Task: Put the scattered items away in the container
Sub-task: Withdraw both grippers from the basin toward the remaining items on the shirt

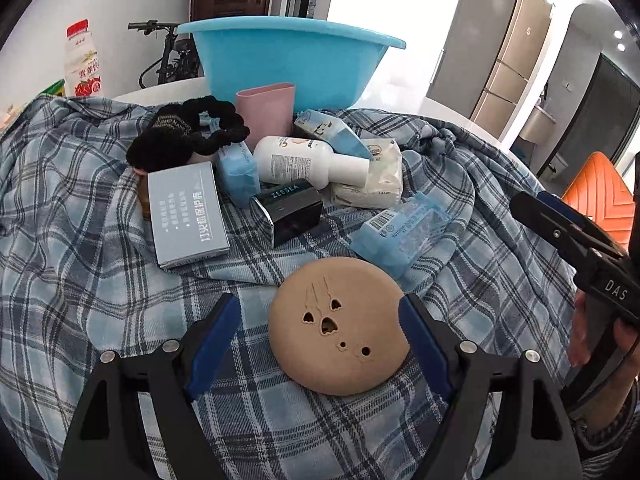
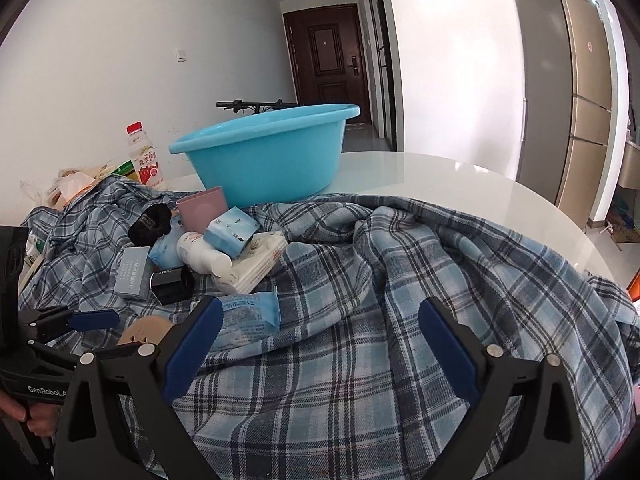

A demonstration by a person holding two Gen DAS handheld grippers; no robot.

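Now, closing on the tan disc.
Left gripper (image 1: 320, 340) fingers open around tan disc (image 1: 338, 326); right gripper (image 2: 320, 348) open, empty; squeeze squarely, then carry to the far basin (image 1: 292, 60).

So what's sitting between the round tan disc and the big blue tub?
In the left wrist view, between the round tan disc and the blue plastic tub lie a shiny black box, a white bottle and a pink cup.
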